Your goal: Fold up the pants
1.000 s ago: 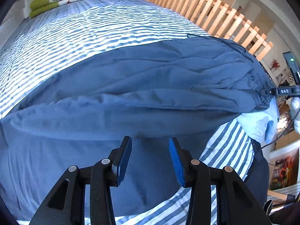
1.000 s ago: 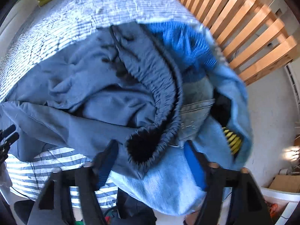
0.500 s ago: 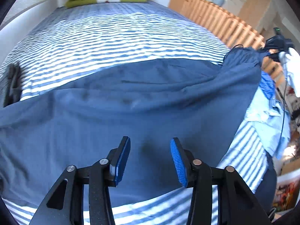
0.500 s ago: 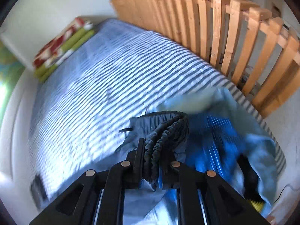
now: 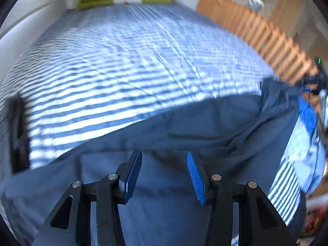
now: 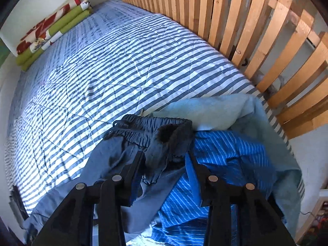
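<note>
Striped blue-and-white quilt (image 6: 127, 65) covers the bed, wooden slat rail (image 6: 256, 30) along its far side, folded green and red blankets (image 6: 49, 32) stacked at the head end, well beyond both grippers. Dark blue pants (image 5: 184, 127) lie spread flat across the near part of the bed. Left gripper (image 5: 164, 172) hangs over the pants, jaws moderately apart, blue pads (image 5: 194, 176) clear of the cloth, nothing between them; pants fabric fills the area directly under and ahead of it and runs off to its right toward the waistband. Left view is motion-blurred. Dark flat object (image 5: 17, 135) lies on the quilt far to the left gripper's left, too blurred to identify. Right gripper (image 6: 164, 168) jaws are opening, with the bunched elastic waistband (image 6: 155, 131) of the pants sitting between and just ahead of the fingers (image 6: 133, 170), pads not pressing it. Drawstring (image 6: 121, 130) trails off the waistband to the gripper's left onto the quilt. Bright blue ribbed garment (image 6: 225, 164) lies just right of the right gripper, touching the pants, with a pale blue towel-like cloth (image 6: 215, 112) beyond it, against the rail side.
</note>
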A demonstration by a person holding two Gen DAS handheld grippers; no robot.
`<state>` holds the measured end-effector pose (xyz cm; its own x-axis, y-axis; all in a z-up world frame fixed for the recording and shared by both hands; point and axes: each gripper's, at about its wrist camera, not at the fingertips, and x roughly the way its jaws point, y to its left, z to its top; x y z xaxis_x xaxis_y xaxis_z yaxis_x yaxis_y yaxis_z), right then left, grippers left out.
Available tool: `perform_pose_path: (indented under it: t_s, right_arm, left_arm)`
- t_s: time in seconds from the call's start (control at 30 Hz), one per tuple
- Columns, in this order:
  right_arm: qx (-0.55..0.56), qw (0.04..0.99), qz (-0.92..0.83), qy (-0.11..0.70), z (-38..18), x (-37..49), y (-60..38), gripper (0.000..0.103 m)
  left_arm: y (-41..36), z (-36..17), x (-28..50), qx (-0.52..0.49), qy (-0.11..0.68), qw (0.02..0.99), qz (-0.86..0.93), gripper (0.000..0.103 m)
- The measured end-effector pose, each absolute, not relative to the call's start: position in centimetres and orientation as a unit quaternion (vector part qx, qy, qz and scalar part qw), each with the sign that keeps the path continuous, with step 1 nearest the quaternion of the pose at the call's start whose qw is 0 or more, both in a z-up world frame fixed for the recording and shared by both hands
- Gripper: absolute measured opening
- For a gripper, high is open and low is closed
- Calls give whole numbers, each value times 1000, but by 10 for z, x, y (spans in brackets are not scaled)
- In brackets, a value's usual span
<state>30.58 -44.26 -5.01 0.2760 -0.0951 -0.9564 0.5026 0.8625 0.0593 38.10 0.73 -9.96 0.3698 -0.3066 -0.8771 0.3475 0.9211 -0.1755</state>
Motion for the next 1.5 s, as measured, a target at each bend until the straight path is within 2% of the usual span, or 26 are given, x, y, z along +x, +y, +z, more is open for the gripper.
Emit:
perform_pose_path:
  t_s: [0.17,0.2,0.23,0.27,0.3,0.4,0.5,0.73,0.8,0.83,0.87,0.9,0.93,0.97,1.17,1.27,1.33,1.37,1.5]
  right_arm:
    - [159,779,-193,576,-56,309,-441,37]
    - [154,783,-190,572,-56,308,-439,36]
    - [145,788,-189,568,-56,307,-436,35]
    - [129,793,-191,563,-56,305,-432,34]
    - [113,798,-198,558,-56,303,-427,33]
    - [53,813,-224,535,-51,293,-409,32]
    - [10,826,-233,514,-46,283,-396,28]
    - [8,834,-223,504,-41,275,-392,23]
    - [7,833,-219,507,-43,274,-391,23]
    - [7,833,-219,508,-43,274,-392,23]
    - [6,833,-221,508,-43,274,-392,23]
    - [6,832,-222,508,-43,272,-392,23]
    - [8,832,-223,508,-43,271,-393,23]
    - [12,831,-222,509,-43,270,-395,23]
    - [6,826,-227,516,-46,263,-398,22]
    - [2,826,-229,516,-47,261,-398,22]
    - [-4,825,-228,517,-48,260,-397,21]
    - [-7,825,-231,516,-49,259,-397,21]
    - [2,826,-236,513,-47,258,-397,18]
  left_arm:
    - [-16,-141,390,95,568,802,-158,49]
    - [-17,-147,389,100,570,801,-155,37]
    - [-17,-148,387,100,565,804,-157,30]
    - [-18,-147,384,100,556,810,-157,18]
    - [-17,-147,382,102,551,814,-153,0]
    - [-4,-137,382,64,542,825,-146,0]
    - [11,-125,380,40,525,839,-136,0]
    - [31,-108,381,20,515,846,-138,0]
    - [29,-107,379,20,520,840,-151,1]
    - [26,-108,379,22,520,840,-150,6]
    - [23,-111,380,24,528,835,-154,24]
    - [18,-115,380,29,534,830,-158,51]
    - [13,-120,380,38,534,830,-158,61]
    - [8,-123,379,52,530,831,-160,66]
    - [-17,-147,381,107,534,824,-158,65]
    - [-27,-155,374,124,530,821,-172,49]
    - [-33,-154,365,139,519,823,-183,23]
    - [-36,-153,363,145,518,823,-185,1]
    - [-37,-147,354,157,505,830,-175,1]
